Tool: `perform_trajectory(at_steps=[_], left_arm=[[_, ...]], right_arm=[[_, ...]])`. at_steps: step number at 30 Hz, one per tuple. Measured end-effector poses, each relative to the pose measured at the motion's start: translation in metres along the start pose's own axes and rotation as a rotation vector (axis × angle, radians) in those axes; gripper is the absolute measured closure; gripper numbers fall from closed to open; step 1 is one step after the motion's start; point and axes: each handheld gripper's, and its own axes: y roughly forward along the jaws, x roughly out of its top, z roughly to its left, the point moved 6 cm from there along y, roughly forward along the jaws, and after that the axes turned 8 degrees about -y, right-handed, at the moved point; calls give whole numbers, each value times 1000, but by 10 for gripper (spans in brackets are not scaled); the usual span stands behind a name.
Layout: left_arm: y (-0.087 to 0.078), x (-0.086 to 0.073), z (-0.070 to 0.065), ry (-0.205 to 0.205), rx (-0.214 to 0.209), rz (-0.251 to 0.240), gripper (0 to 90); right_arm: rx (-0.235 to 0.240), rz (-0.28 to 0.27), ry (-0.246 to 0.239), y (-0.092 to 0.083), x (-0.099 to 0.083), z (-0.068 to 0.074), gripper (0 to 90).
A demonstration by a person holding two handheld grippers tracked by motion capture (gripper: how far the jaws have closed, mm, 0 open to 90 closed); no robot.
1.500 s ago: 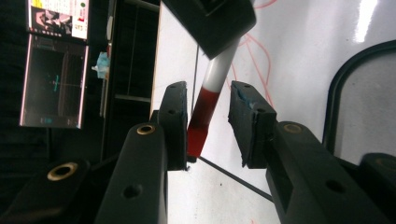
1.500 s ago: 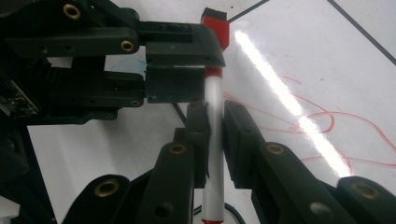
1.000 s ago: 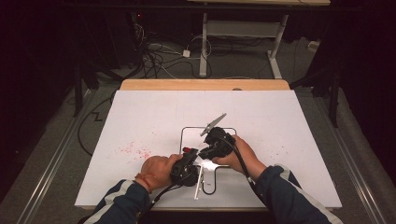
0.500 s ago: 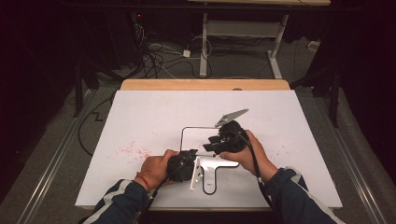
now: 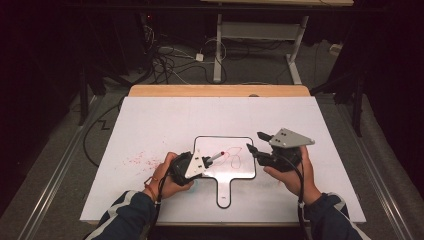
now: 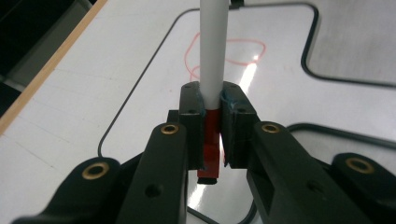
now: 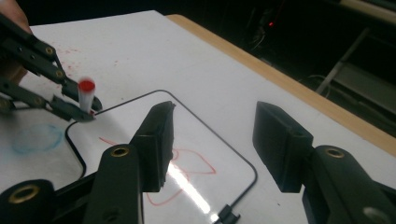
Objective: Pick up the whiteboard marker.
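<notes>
A small handled whiteboard (image 5: pixel 210 145) lies on the white table with a red scribble (image 5: pixel 235 156) on it. My left gripper (image 5: pixel 206 161) is shut on a white marker (image 5: pixel 216 156) with a red end, held just above the board's left part. In the left gripper view the pads (image 6: pixel 232 112) clamp the marker's barrel (image 6: pixel 212 46), which points out over the scribble (image 6: pixel 233 56). My right gripper (image 5: pixel 254 141) hovers at the board's right edge. Its jaws have just been opening and stand open (image 7: pixel 212 116) with nothing between them. The marker (image 7: pixel 86 95) is visible beyond them.
Red smudges (image 5: pixel 137 160) mark the table left of the board, and a faint blue ring (image 7: pixel 36 137) lies near the left gripper. A wooden strip (image 5: pixel 220 90) runs along the table's far edge. Cables (image 5: pixel 170 60) and a desk frame (image 5: pixel 255 35) sit on the floor behind.
The two grippers were together over the board. The right one has drawn away to the right and opened its jaws. The left one has shifted slightly, still holding the marker.
</notes>
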Motion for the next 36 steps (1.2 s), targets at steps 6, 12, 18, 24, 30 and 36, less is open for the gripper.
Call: perform_trajectory(at_steps=[6, 12, 18, 24, 30, 36], left_arm=[[1, 2, 15, -108, -60, -48, 790], [8, 1, 29, -217, -109, -98, 790], [9, 7, 29, -243, -123, -118, 789], [12, 11, 23, -248, -152, -143, 789], [13, 19, 16, -259, -187, -179, 789], [15, 30, 4, -263, -221, -219, 789]], right_arm=[[-22, 5, -15, -24, -38, 2, 417], [-55, -6, 48, -43, -68, -1, 331], [-62, 4, 83, -45, -76, -3, 320], [-39, -1, 86, -35, -66, 1, 400], [45, -67, 137, -17, -42, 9, 495], [146, -163, 182, 1, -11, 19, 542]])
